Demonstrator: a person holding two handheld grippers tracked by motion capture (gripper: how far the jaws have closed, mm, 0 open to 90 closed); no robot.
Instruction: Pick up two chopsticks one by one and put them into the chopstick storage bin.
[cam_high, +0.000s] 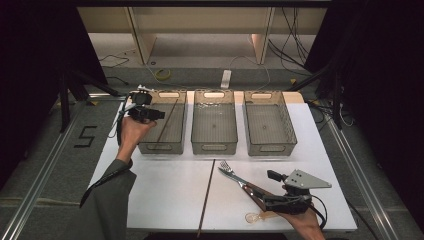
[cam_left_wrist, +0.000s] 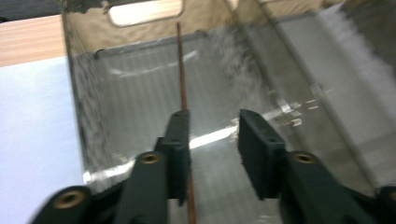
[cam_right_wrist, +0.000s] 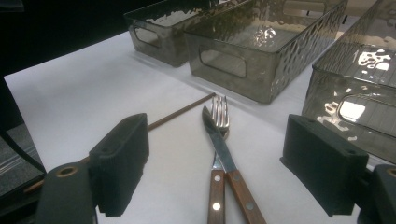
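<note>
Left gripper view has the left gripper (cam_left_wrist: 212, 140) part-open over the left bin (cam_left_wrist: 84, 116), chopstick (cam_left_wrist: 181, 70) leaning inside, so lift straight away without nudging it; right gripper (cam_right_wrist: 233, 168) gapes empty

A lab or recording studio, by the look of it: black curtains (cam_high: 30, 60) close in both sides, cables (cam_high: 287, 47) trail over the grey floor, and a taped "5" (cam_high: 85, 136) marks the ground. A white table (cam_high: 165, 195) carries three identical clear bins (cam_high: 215, 148) in a neat row, with bare wooden shelving (cam_high: 200, 30) behind.
</note>
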